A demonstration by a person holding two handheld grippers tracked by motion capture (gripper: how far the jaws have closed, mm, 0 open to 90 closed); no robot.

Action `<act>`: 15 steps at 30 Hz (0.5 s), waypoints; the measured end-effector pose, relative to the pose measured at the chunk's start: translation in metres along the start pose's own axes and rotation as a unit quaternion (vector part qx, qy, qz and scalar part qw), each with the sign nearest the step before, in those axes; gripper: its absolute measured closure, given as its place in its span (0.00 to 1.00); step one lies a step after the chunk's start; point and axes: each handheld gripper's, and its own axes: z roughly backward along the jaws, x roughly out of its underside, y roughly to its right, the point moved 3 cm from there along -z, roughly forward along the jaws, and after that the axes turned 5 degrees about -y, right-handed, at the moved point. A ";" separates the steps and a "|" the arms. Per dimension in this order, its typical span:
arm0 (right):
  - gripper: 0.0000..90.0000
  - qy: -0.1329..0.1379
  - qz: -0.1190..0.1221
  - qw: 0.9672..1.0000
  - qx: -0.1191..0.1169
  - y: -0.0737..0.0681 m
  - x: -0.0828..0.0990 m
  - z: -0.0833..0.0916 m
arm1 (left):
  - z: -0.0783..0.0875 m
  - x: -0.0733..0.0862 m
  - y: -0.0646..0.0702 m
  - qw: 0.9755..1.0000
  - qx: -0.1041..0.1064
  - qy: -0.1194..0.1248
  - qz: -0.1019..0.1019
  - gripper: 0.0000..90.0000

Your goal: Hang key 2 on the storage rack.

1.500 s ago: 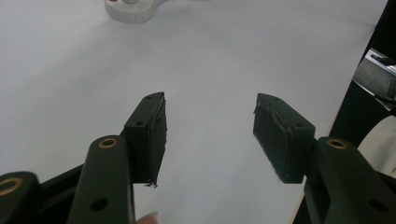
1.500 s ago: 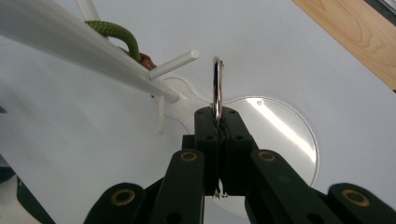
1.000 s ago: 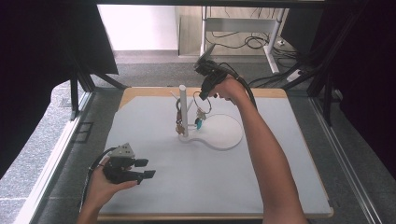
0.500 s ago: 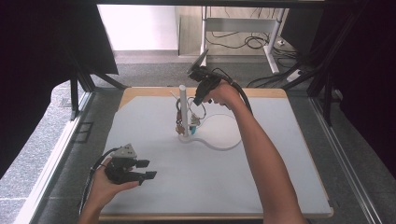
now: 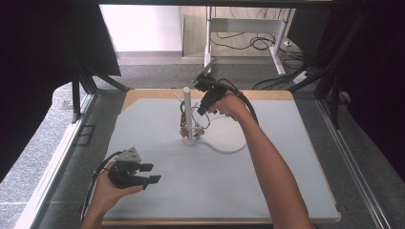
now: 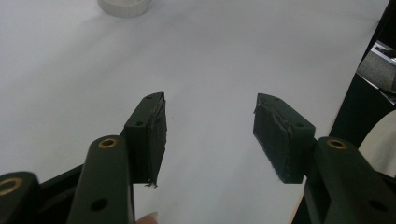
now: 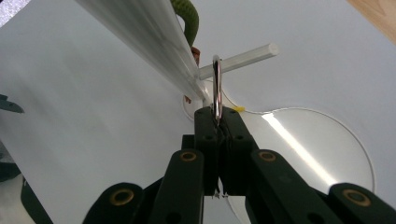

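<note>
- High view: a white stand (image 5: 187,114) rises upright from a round base on the white counter (image 5: 267,191), toward its far side. The right gripper (image 5: 203,109) is just to the right of the stand's post, pointing down and in toward it. Small things hang from the stand; they are too small here to name. The left gripper (image 5: 149,172) rests low on the counter, well apart from the stand and on the near-left side of it, so the right hand is by far the nearer one.
- Left gripper view: the jaws stand wide with only bare counter between them. The stand's base (image 6: 124,6) sits far ahead, at the top edge.
- Right gripper view: the jaws are pressed together on a thin metal ring (image 7: 216,88), held edge-on and rising straight up from the tips. A white peg (image 7: 239,59) juts sideways from the stand's post (image 7: 140,32), its long axis crossing in front of the ring. The ring's upper loop lies against the peg near the post; whether it is already threaded over it I cannot tell. A green loop (image 7: 187,18) hangs higher on the post, beyond the ring. I judge the coming move turns on this: the ring's opening must line up with the peg's free end, which points right, away from the post.
</note>
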 end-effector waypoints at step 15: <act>0.93 0.005 -0.002 1.000 -0.018 0.000 0.009 -0.010 | -0.003 -0.001 0.001 1.000 0.000 -0.002 0.002 0.50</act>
